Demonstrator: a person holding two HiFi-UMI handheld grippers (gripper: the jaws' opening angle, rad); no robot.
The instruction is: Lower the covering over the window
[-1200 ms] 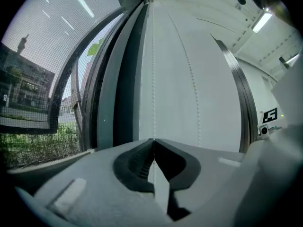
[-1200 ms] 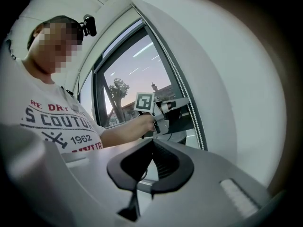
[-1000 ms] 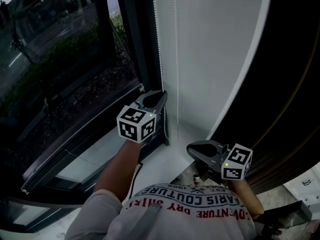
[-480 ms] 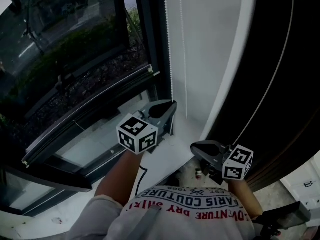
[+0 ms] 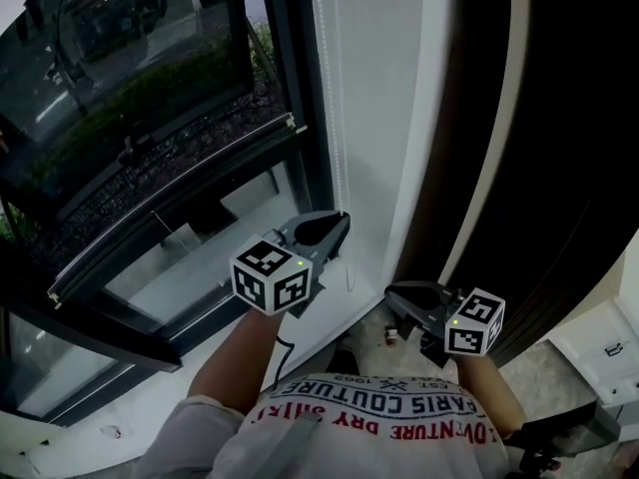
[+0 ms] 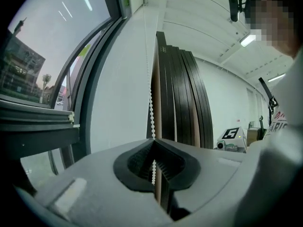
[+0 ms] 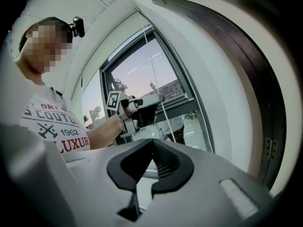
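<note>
A white bead chain (image 5: 332,118) hangs down the white wall strip beside the dark window frame (image 5: 300,118). My left gripper (image 5: 339,224) is shut on the bead chain at sill height. In the left gripper view the beads (image 6: 151,112) run down into the closed jaws (image 6: 153,141). The right gripper view shows the left gripper (image 7: 151,100) with the chain (image 7: 166,122) trailing below it. My right gripper (image 5: 391,295) is lower and to the right, shut and empty (image 7: 152,141). The window's covering is not in the frames.
The window (image 5: 150,98) looks out on a dim street and shrubs, with a pale sill (image 5: 200,267) below it. Dark curved panels (image 5: 539,138) stand right of the white wall strip (image 5: 384,88). A small object (image 5: 392,335) lies on the floor by my feet.
Both grippers have shifted sideways along the wall, the left one still on the chain. The head view has swung, so more of the window and sill shows.
</note>
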